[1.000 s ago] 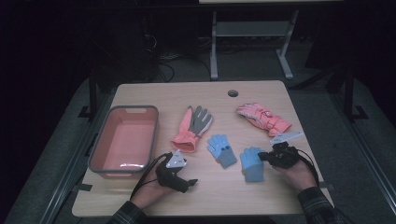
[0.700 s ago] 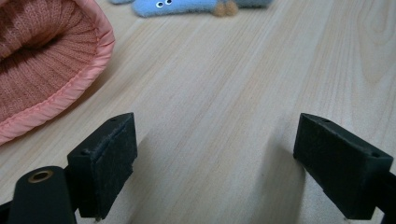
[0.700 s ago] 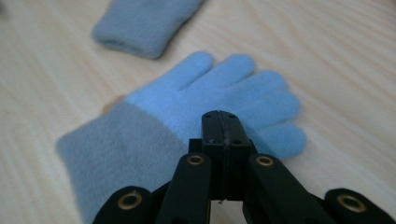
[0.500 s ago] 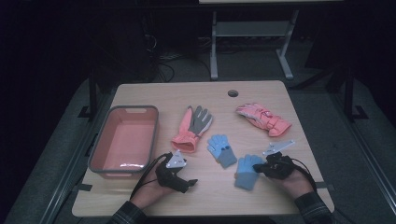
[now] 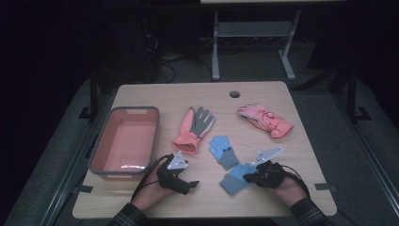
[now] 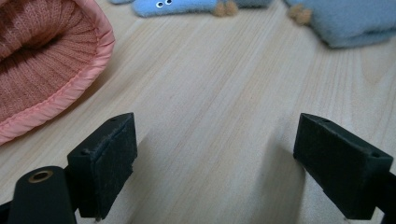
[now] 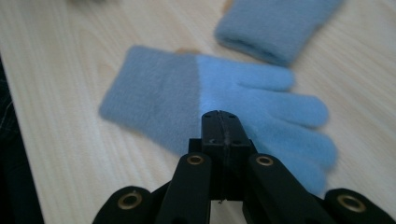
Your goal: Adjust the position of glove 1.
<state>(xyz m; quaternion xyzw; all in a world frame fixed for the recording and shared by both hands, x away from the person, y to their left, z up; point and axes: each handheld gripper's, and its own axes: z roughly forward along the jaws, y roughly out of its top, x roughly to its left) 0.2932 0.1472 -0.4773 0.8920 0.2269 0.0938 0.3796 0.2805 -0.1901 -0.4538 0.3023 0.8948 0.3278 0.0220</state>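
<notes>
The right claw [image 5: 248,177] is sitting at about 5 o'clock on the table [image 5: 310,155], its jaws pressed fully together. In the right gripper view the closed tips are lying over the edge of a blue glove [image 7: 215,100]; whether they are pinching its fabric I cannot tell. This glove [image 5: 235,178] is lying flat, cuff toward 7 o'clock. A second blue glove [image 5: 223,149] is resting just beside it, toward 11 o'clock. The left claw [image 5: 190,185] is waiting at 7 o'clock with jaws wide and nothing between them, low over bare wood. Near it is lying a pink and grey glove [image 5: 194,128], and a pink bin [image 5: 123,141] is standing at 9 o'clock.
</notes>
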